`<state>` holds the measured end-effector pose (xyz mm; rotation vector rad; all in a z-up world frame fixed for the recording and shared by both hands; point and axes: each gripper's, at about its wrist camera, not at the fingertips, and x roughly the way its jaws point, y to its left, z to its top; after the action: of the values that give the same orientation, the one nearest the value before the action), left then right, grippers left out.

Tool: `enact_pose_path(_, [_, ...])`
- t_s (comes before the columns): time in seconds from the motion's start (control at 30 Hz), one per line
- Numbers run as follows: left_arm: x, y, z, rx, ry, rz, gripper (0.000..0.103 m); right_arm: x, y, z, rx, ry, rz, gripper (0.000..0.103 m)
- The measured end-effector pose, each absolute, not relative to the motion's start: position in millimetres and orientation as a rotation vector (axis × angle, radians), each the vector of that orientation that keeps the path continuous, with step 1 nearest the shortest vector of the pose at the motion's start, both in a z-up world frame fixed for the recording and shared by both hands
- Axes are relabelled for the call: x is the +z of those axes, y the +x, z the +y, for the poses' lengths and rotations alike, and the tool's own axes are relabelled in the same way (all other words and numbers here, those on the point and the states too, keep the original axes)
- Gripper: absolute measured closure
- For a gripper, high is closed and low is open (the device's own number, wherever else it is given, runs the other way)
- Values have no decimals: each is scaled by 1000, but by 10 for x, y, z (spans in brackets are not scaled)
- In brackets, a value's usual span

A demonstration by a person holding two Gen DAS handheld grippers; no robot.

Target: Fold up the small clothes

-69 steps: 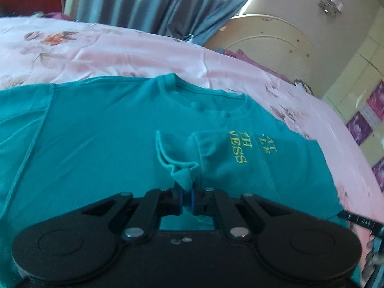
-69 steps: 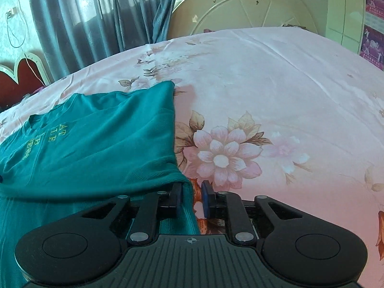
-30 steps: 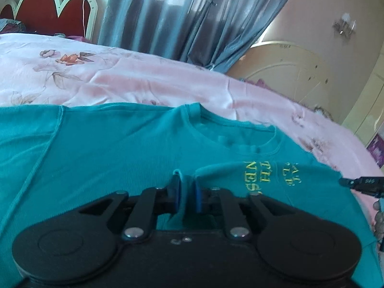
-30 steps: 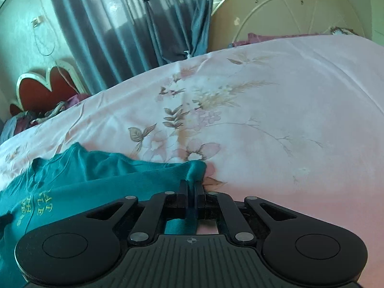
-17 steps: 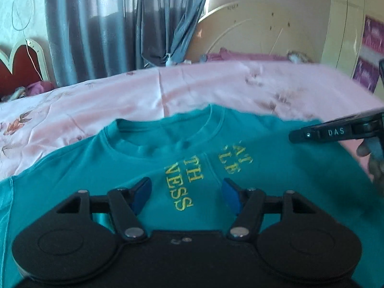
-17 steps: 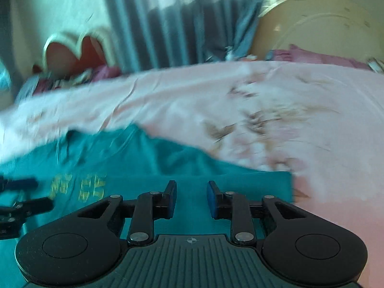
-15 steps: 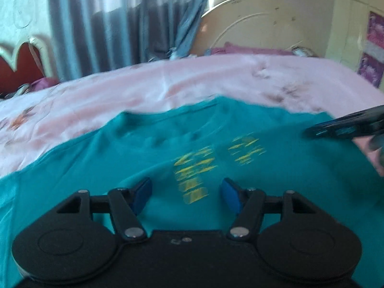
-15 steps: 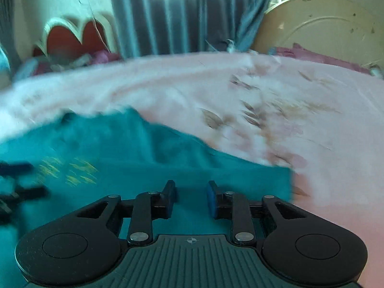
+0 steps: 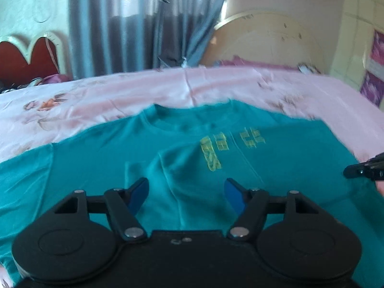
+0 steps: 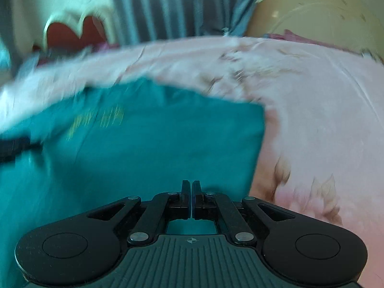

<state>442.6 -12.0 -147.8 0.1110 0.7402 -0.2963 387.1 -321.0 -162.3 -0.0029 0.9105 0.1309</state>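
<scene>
A teal T-shirt (image 9: 288, 148) with yellow lettering (image 9: 211, 156) lies front up on the bed, its right side and sleeve folded inward over the chest. My left gripper (image 9: 186, 193) hovers above the folded sleeve, its jaws opening, and no cloth is pinched between the blue pads. At the right edge of the left wrist view shows the tip of my right gripper (image 9: 364, 170). In the blurred right wrist view, my right gripper (image 10: 192, 192) is shut with nothing in it, above the T-shirt (image 10: 144, 148) near its folded edge.
A pink floral bedsheet (image 9: 120, 96) covers the bed around the shirt, with bare sheet (image 10: 324, 120) to its right. Grey-blue curtains (image 9: 132, 24), a red headboard (image 9: 31, 57) and a round cream board (image 9: 268, 43) stand behind the bed.
My left gripper let go of the folded sleeve, opened wide and drew back. My right gripper released the shirt's edge, swung left over the shirt and shut empty.
</scene>
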Motion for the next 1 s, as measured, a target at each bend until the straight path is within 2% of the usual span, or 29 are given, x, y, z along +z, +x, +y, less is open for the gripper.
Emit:
enact_pose_path(0.07, [-1594,4442,-76,-269,151,800,34,-1653,3747,-3361,65,0,911,103])
enact_pose_path(0.13, [-1668,4403,67,-241,146,817,27,-1649,3725,-3455,34,8,924,103])
enact_pose_path(0.2, [-1682,4388,193,-243,81,825,27,-1655,3724,-3459,41,1,926,103])
enact_pose_path(0.4, [-1635,4311,188,-230,114,830,26,-1636,3636,-3538,1,-8,933,103])
enact_pose_path(0.47, [-1585,4257,256,-203,121,824,19,-1593,3593,-3606,-73,-11,947,103])
enact_pose_path(0.73, [-1413,4004,948,-64,22,786,21,-1279,3621,-3373,-35,167,872,103])
enact_pose_path(0.83, [-1394,3947,1400,17,-47,769,28,-1193,3619,-3101,-45,134,854,103])
enact_pose_path(0.87, [-1391,3916,1599,49,-86,761,29,-1184,3624,-3004,-51,132,850,90])
enact_pose_path(0.9, [-1393,3881,1816,89,-127,756,30,-1174,3617,-2909,-72,129,839,49])
enact_pose_path(0.93, [-1401,3843,2040,127,-167,755,34,-1163,3609,-2817,-94,123,811,25])
enact_pose_path(0.97, [-1406,3799,2283,173,-205,756,38,-1143,3582,-2688,-99,106,774,14])
enact_pose_path(1.0, [-1402,3737,2552,230,-244,754,42,-1132,3586,-2551,-102,81,769,14])
